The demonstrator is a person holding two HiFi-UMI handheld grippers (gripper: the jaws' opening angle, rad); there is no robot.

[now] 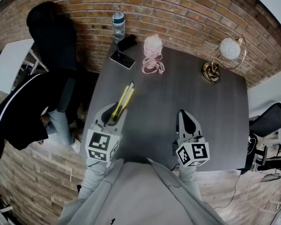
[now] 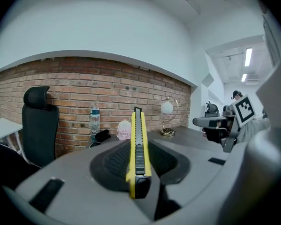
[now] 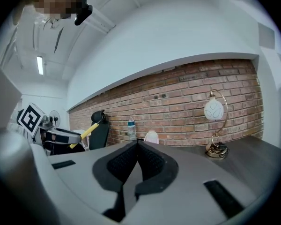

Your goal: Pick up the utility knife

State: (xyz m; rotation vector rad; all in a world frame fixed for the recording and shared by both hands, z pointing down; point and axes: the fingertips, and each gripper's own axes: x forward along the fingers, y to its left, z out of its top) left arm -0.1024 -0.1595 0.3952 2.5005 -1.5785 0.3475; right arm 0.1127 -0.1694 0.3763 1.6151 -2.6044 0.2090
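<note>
Left gripper view: left gripper [image 2: 138,146] grasps utility knife [image 2: 137,139] above worktop [image 1: 192,93].
Pickup seems done; next, hold steady. Right gripper [image 3: 137,145] clenched, empty.

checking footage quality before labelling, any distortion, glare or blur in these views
Head view: strong fisheye, black corners, the brick wall bows; even light, no glare. Left gripper view: the knife is sharp, the ceiling lights blow out white. Right gripper view: the same bowed wall, the lamp crisp.
</note>
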